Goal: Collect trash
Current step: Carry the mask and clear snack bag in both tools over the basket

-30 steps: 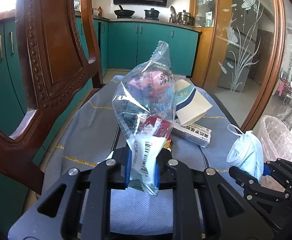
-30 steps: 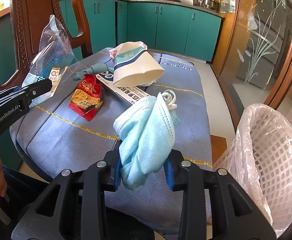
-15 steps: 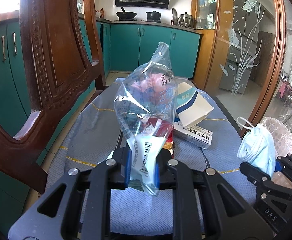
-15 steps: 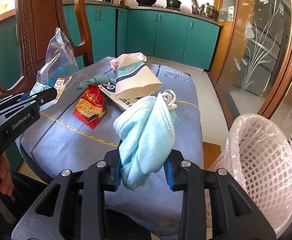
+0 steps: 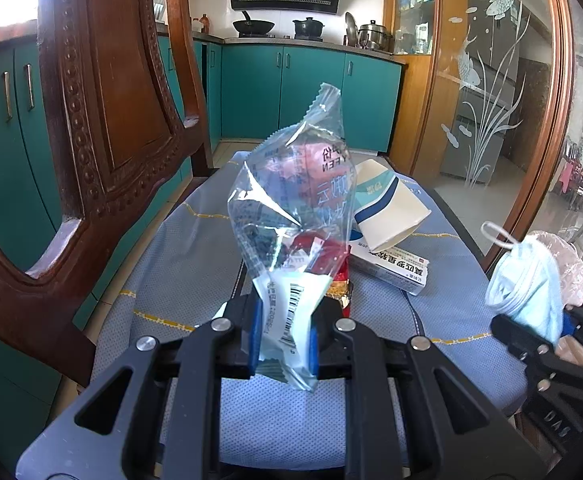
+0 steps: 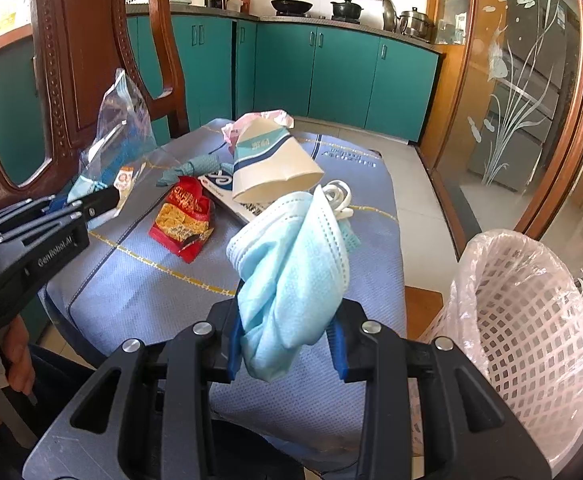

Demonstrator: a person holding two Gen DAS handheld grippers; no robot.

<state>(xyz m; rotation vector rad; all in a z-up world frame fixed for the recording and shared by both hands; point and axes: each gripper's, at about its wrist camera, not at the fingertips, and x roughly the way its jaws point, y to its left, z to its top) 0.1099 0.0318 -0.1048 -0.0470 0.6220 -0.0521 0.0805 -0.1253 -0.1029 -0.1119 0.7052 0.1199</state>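
Note:
My left gripper [image 5: 283,334] is shut on a clear plastic wrapper [image 5: 295,208] that stands upright above the blue cloth-covered table [image 5: 179,264]; the same wrapper [image 6: 119,136] shows at the left of the right wrist view. My right gripper [image 6: 287,344] is shut on a crumpled light-blue face mask [image 6: 291,272], held above the table's near right part, next to a pink mesh trash basket [image 6: 531,320] lined with a clear bag. In the left wrist view the mask [image 5: 531,284] and right gripper [image 5: 539,332] sit at the right edge.
On the table lie a paper cup on its side [image 6: 275,168], a white medicine box [image 5: 391,268], a red snack wrapper [image 6: 183,220], a teal scrap [image 6: 191,168] and pink crumpled paper [image 6: 267,118]. A carved wooden chair back [image 5: 103,120] stands left. Teal cabinets [image 6: 343,76] fill the background.
The right gripper with the mask has shifted rightward toward the basket, which looms larger in its view. The left gripper and wrapper have stayed put.

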